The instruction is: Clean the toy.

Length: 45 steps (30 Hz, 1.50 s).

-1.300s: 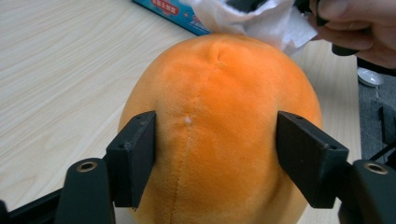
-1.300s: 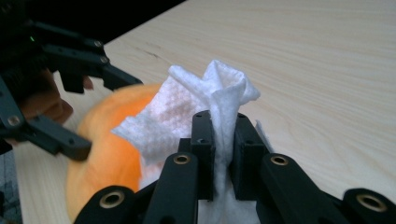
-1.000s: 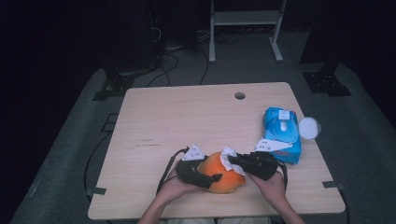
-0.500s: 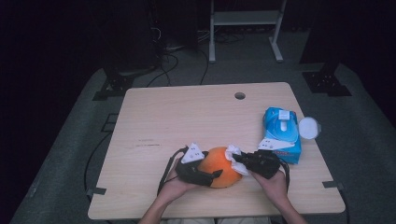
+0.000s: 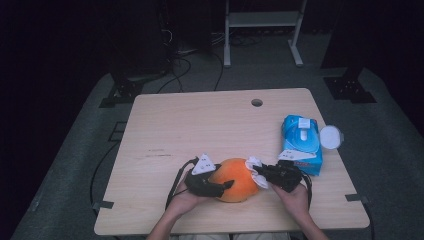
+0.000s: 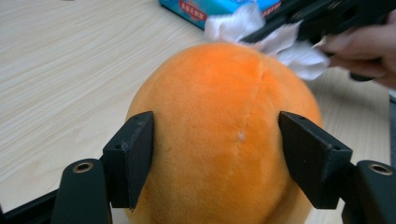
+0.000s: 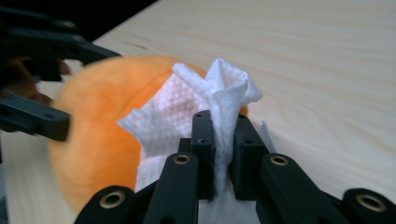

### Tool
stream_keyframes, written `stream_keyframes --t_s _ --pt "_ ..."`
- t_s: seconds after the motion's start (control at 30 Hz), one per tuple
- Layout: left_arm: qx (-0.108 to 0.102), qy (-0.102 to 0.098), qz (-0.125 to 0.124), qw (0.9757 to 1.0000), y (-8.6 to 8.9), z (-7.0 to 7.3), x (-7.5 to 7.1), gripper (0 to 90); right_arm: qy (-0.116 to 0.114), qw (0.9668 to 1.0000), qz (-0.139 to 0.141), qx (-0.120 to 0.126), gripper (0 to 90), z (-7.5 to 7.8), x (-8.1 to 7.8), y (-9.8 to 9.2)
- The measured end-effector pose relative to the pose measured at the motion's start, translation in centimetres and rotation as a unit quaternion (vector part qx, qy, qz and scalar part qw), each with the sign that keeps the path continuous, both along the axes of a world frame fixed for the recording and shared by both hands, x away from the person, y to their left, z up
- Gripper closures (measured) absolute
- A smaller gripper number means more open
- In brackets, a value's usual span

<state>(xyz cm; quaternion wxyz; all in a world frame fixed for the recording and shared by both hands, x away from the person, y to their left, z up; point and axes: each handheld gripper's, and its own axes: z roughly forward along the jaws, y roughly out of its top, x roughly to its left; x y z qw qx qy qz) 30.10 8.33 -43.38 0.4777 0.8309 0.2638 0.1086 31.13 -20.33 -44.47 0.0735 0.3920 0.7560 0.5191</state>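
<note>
Left gripper view: the left hand-held gripper (image 6: 219, 158) brackets the orange plush ball (image 6: 224, 130), one black jaw at each flank of its near side; its jaws have just been closing in, and both pads now lie against the pile without denting it much, so the hold reads as light rather than clamped hard. Beyond the ball's crown, the right hand-held gripper (image 7: 223, 140) is clenched on a white wipe (image 7: 196, 112), the sheet pinched upright between its pads and fanned against the ball's upper far side. In the high view the ball (image 5: 234, 179) rests on the tabletop (image 5: 200, 125) near its front edge, between the two hands, with a blue wipe packet (image 5: 301, 142) just to the right and a round white lid (image 5: 331, 136) beside that. Judged by its fuzzy nap and seam, the ball is soft, light and compressible: it will likely yield and roll under the wiping strokes, so a grip low across its widest part seems steadiest. The wipe is limp and thin; pinching a gathered fold, as here, suits it.
</note>
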Motion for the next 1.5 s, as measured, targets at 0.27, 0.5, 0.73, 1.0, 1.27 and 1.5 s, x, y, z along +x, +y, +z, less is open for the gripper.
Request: stream_keyframes --t_s 0.27,0.5,0.73,1.0,1.27,1.5 --pt "-0.003 -0.002 0.004 1.0000 0.2 0.0 0.1 28.8 -0.006 0.9999 0.007 -0.008 80.6 0.1 -0.3 0.1" --pt "0.008 -0.018 -0.009 0.9998 -0.8 0.1 -0.6 28.9 -0.030 0.9986 0.035 0.025 80.5 1.7 -1.1 1.1" --pt "0.010 -0.027 -0.019 0.9994 -1.5 0.2 -1.1 27.9 -0.005 0.9999 0.010 0.012 80.5 0.6 -0.5 0.3" --pt "0.010 -0.030 -0.031 0.9990 -1.4 0.5 -1.1 24.9 -0.056 0.9971 0.050 -0.015 80.5 2.0 -2.0 2.7" --pt "0.002 -0.009 -0.017 0.9998 -1.1 0.2 -0.6 25.4 -0.050 0.9981 0.037 -0.005 80.4 1.8 -1.7 1.9" --pt "-0.007 -0.012 -0.023 0.9996 -0.7 1.0 -0.6 21.9 -0.066 0.9960 0.054 -0.026 80.6 2.1 -2.2 3.0"
